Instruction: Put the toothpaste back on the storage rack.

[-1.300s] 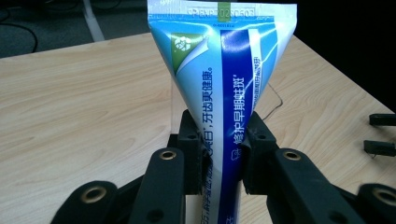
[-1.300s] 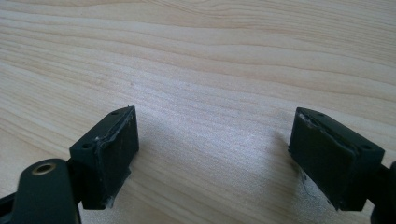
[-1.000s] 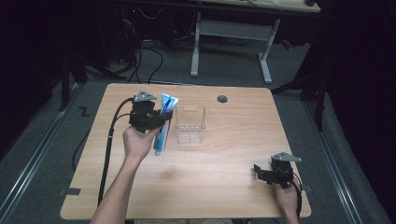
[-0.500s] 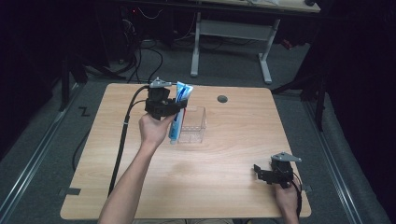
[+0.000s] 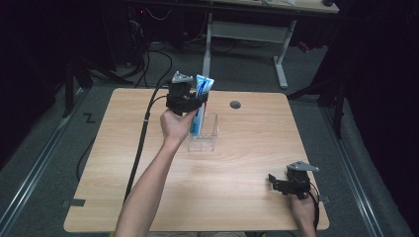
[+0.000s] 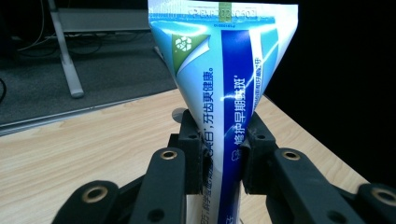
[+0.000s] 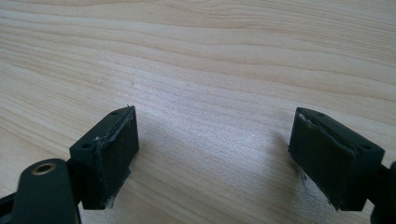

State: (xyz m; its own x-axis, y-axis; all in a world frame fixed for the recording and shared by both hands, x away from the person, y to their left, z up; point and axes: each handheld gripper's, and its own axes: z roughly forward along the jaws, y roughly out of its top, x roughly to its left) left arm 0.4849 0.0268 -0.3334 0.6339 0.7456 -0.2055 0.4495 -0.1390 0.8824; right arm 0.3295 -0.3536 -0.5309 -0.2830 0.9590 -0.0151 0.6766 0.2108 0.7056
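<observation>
Toothpaste first: the blue-and-white soft plastic toothpaste tube (image 6: 224,93) stands upright, flat crimped end on top, clamped across its middle by the left gripper (image 6: 223,154), jaws pressed onto both faces. From above, the same tube (image 5: 201,101) hangs with its lower end inside the small clear plastic box (image 5: 203,134) just beyond that gripper (image 5: 185,101). I'd call it light and squashy: the walls give under pressure, the printed skin looks slick, so a grip on the fuller middle, as here, seems safer than the thin crimp, which would fold, and a harder squeeze might push paste toward the cap. The box looks light and rigid enough to skid or tip if the tube drags against its rim.

Nearest the person, the right gripper (image 5: 292,183) rests low by the near right corner of the pale wooden table (image 5: 123,163), jaws wide apart on bare wood (image 7: 210,70), holding nothing. Plenty of open board lies between the two tools. Beyond the box sits a round grey grommet hole (image 5: 235,104), then the far table edge, close behind.
</observation>
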